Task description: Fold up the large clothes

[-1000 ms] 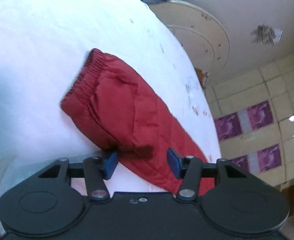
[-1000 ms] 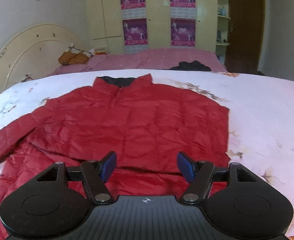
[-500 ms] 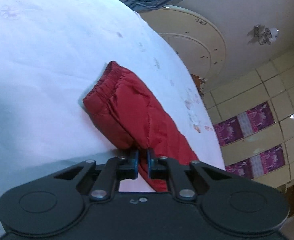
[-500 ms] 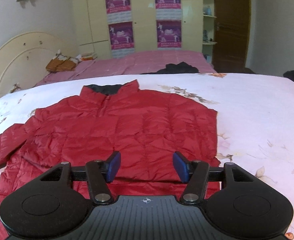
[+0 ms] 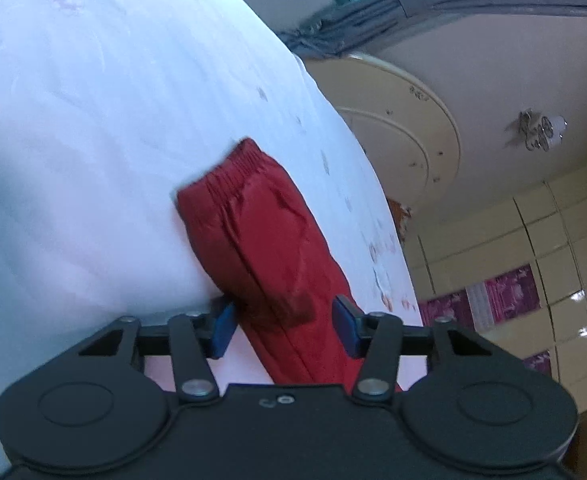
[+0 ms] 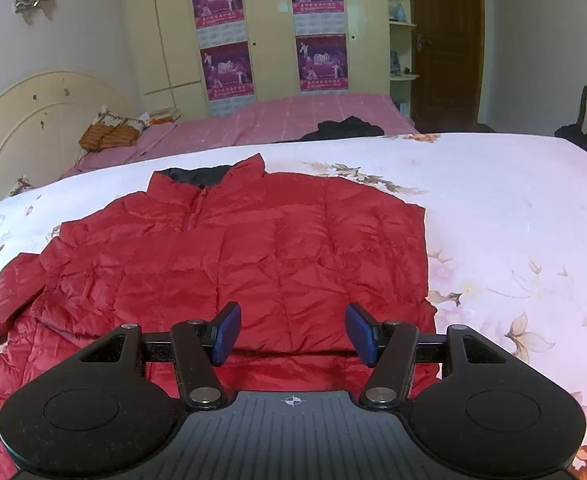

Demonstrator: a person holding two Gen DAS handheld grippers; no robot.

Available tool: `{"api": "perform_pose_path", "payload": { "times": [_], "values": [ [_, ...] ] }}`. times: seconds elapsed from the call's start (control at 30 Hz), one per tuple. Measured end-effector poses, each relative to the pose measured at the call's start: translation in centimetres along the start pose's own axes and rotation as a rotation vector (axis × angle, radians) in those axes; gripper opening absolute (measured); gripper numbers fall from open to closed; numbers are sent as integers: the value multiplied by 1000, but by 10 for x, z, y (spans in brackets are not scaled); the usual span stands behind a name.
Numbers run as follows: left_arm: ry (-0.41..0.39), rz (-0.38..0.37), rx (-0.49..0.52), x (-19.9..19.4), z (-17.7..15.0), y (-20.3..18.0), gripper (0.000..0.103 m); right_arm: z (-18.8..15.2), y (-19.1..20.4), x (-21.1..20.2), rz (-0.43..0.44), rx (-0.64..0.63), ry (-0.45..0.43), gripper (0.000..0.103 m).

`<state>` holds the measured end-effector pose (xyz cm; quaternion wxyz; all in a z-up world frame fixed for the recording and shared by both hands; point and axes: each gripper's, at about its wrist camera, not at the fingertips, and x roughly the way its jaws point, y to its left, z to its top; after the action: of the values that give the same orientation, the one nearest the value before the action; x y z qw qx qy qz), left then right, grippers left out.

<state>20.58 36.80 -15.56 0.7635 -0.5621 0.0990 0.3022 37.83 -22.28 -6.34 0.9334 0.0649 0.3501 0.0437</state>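
A red quilted puffer jacket [image 6: 229,264] lies spread front-up on a white floral bedspread [image 6: 513,208], its stand-up collar with dark lining pointing toward a cream arched headboard [image 6: 33,120] and a second bed with a pink checked cover [image 6: 285,116]. The right gripper [image 6: 293,334] hovers above the jacket's lower hem, its blue pads [image 6: 227,330] set moderately wide apart with nothing between them. In the left wrist view, the jacket's sleeve with an elasticated cuff [image 5: 253,236] lies stretched out over the bedspread; the left gripper [image 5: 283,330] straddles the sleeve partway along its length, its jaws opening, the sleeve fabric lying between the pads, though whether the left-hand pad [image 5: 223,330] still brushes the cloth is hard to tell in the blurred frame. A cream wardrobe bearing purple posters [image 6: 321,60] stands against the far wall, beside a brown wooden door [image 6: 445,40]
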Motion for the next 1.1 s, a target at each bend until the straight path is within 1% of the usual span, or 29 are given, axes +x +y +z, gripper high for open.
{"api": "perform_pose_path", "payload": {
  "times": [0.03,0.07,0.1,0.17,0.2,0.27,0.37,0.43,0.5,0.57,0.7,0.77,0.87,0.9,0.93,1.03,1.1],
  "values": [
    [3,24,14,3,1,-2,31,0,-1,1,-1,1,0,58],
    [15,36,32,6,4,-4,14,1,-3,2,-5,2,2,58],
    [28,42,56,10,6,-6,7,1,-5,3,-9,3,3,58],
    [14,33,122,8,6,-16,5,2,-9,7,-18,11,9,58],
    [9,16,183,7,5,-28,5,3,-12,8,-24,15,9,58],
    [23,-49,281,4,-2,-52,5,4,-15,10,-31,24,4,58],
    [77,-155,498,4,-33,-105,5,6,-22,13,-35,40,0,58],
    [142,-211,635,10,-65,-141,5,8,-26,16,-32,54,0,58],
    [213,-269,741,16,-104,-173,5,11,-30,19,-30,66,-1,58],
    [287,-312,830,21,-146,-199,5,13,-33,22,-23,79,-4,58],
    [442,-387,998,28,-229,-240,5,18,-42,23,-10,104,-15,58],
    [487,-439,1075,22,-268,-252,5,21,-47,24,-7,117,-19,58],
    [509,-534,1169,7,-318,-268,5,23,-59,24,-1,137,-24,58],
    [525,-552,1204,4,-332,-272,5,23,-63,24,0,145,-25,58],
    [559,-571,1241,1,-350,-277,5,23,-69,23,0,157,-26,58],
    [665,-587,1318,-7,-397,-277,4,23,-84,22,-12,185,-25,58],
    [720,-584,1347,-4,-419,-275,4,21,-96,19,-14,213,-22,58]
  ]
}}
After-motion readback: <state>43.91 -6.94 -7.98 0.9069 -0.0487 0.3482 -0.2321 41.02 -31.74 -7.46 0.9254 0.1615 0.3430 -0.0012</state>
